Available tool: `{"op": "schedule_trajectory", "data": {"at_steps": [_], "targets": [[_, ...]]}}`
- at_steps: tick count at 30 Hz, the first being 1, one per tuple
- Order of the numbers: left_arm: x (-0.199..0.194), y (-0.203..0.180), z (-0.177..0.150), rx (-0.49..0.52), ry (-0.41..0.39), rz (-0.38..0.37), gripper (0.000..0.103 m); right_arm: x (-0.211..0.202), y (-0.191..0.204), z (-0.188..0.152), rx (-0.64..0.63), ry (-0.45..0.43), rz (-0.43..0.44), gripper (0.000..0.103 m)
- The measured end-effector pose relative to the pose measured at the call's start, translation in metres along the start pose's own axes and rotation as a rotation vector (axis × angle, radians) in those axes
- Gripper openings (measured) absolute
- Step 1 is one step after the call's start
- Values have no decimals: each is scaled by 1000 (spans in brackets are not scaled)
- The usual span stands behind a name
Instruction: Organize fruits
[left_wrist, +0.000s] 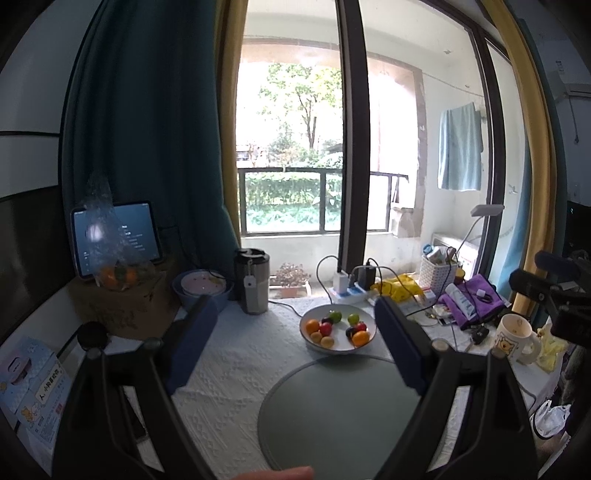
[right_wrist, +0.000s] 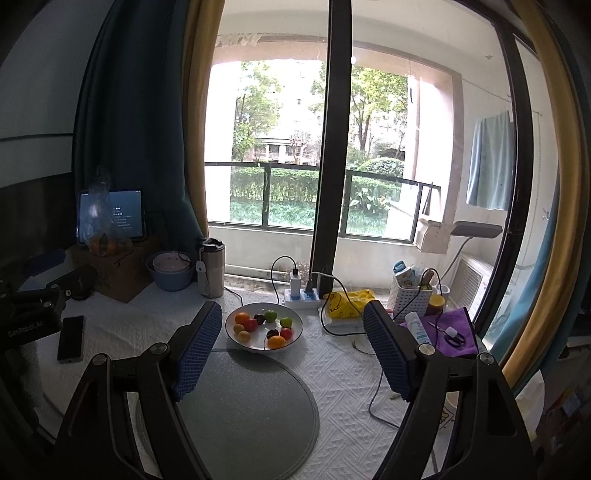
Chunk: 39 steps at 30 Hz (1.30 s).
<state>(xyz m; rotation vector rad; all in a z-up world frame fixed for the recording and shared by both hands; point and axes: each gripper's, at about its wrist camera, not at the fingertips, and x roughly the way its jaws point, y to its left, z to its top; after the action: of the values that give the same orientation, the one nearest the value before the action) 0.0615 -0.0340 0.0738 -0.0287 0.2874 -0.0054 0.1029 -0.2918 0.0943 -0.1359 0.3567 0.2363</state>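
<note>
Both grippers hang above the near edge of the table, pointing toward the window. The left gripper (left_wrist: 295, 328) has its blue pads spread wide with nothing between them, and the right gripper (right_wrist: 291, 332) is just the same, jaws well apart and empty. Straight ahead sits the white bowl (left_wrist: 309, 341) on the white tablecloth (left_wrist: 236, 354), touching the far edge of the round grey mat (left_wrist: 332, 413). The fruits (left_wrist: 338, 328) are all in that bowl: an orange (right_wrist: 242, 317), a red one beside it, two green ones (right_wrist: 270, 314) toward the back, a couple of dark plums, small yellow-orange ones at the front. None of them is touched. The mat is bare. Behind the bowl a white power strip (right_wrist: 301, 297) lies with chargers plugged in, and a steel tumbler (right_wrist: 211, 267) stands to the left beside a blue bowl (right_wrist: 170, 271). A dark phone (right_wrist: 70, 338) lies flat at the left; a purple cloth (right_wrist: 452, 332) with scissors on it lies at the right.
</note>
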Motion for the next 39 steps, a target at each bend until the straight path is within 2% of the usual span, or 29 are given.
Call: {"op": "schedule_trajectory", "data": {"at_steps": [39], "targets": [[0, -5, -1, -5, 11, -28, 88, 8, -7, -4, 17, 21, -11, 82]]}}
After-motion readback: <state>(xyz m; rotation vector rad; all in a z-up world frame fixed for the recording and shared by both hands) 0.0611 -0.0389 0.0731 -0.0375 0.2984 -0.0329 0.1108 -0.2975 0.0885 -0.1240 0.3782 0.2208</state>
